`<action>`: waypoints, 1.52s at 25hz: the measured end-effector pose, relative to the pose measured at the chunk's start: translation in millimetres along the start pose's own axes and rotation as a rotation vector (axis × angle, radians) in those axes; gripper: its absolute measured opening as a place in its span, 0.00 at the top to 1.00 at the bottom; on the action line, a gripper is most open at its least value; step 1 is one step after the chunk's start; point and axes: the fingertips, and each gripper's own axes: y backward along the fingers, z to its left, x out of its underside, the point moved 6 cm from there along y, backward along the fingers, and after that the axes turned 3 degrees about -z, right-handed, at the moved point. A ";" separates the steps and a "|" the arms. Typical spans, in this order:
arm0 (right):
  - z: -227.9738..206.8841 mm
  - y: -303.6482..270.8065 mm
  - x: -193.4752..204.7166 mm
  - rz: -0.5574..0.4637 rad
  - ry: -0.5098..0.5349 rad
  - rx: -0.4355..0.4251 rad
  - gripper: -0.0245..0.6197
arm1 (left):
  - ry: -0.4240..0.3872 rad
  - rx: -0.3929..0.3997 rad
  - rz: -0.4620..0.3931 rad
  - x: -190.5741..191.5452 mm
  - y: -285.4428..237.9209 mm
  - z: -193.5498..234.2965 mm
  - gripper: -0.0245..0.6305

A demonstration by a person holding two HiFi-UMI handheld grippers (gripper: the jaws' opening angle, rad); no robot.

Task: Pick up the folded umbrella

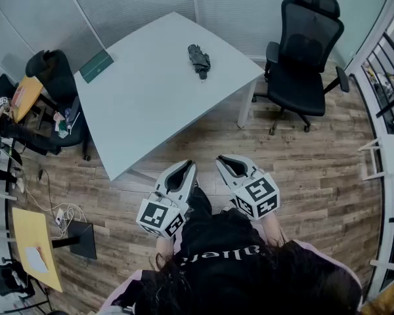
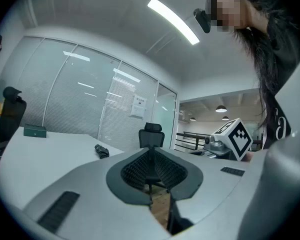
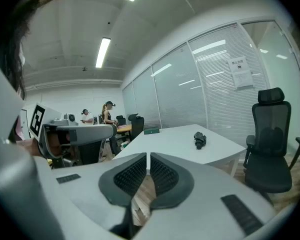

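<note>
**Target.** The folded umbrella (image 1: 199, 60) is dark and compact. It lies on its side on the white tabletop (image 1: 151, 94), toward the far edge. Its long axis runs roughly away from the person, with the narrower end pointing back toward the near side. Nothing touches it. A flat green box (image 1: 96, 65) sits well apart at the far left corner, and a black office chair (image 1: 305, 58) stands off the tabletop's right side.

**Tools.** The left tool (image 1: 185, 166) and right tool (image 1: 227, 160) are held low and close to the person's body, over the wood floor (image 1: 302, 169) and short of the tabletop's near corner.
- Left tool: jaws together at the tips, nothing between them.
- Right tool: jaws likewise closed, with only a hairline slit between the ribbed pads; empty.

**Relation.** The umbrella is well apart from both tools, ahead and across the tabletop. It lies left of the jaw line in the left gripper view (image 2: 101, 151) and right of it in the right gripper view (image 3: 199, 140), so it sits roughly between the two tools' headings.

**Handling (judgement).**
- It is likely light.
- The fabric wrap looks soft and a little slick over stiff ribs and shaft, so it may roll or slide under a glancing touch.
- The narrower end is probably the handle, though it is too small here to confirm.
- The best hold is across the thick middle, spanning the short axis so the load balances.
- The jaws must open before approach.
</note>
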 end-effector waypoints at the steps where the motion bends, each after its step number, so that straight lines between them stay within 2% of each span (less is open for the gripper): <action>1: -0.5 -1.0 -0.2 0.000 -0.002 0.001 0.91 | 0.000 -0.004 0.000 -0.2 0.1 1.8 0.89; 18: -31.0 -42.3 -9.6 -0.008 -0.084 0.013 0.90 | 0.017 0.008 0.026 -2.4 -32.9 44.1 0.89; 31: -75.9 -136.8 -44.3 0.020 -0.114 0.044 0.90 | 0.018 0.052 0.031 -28.3 -94.9 139.9 0.89; 38: -83.7 -191.7 -60.4 0.028 -0.135 0.055 0.90 | 0.021 0.075 0.029 -40.6 -110.8 195.0 0.89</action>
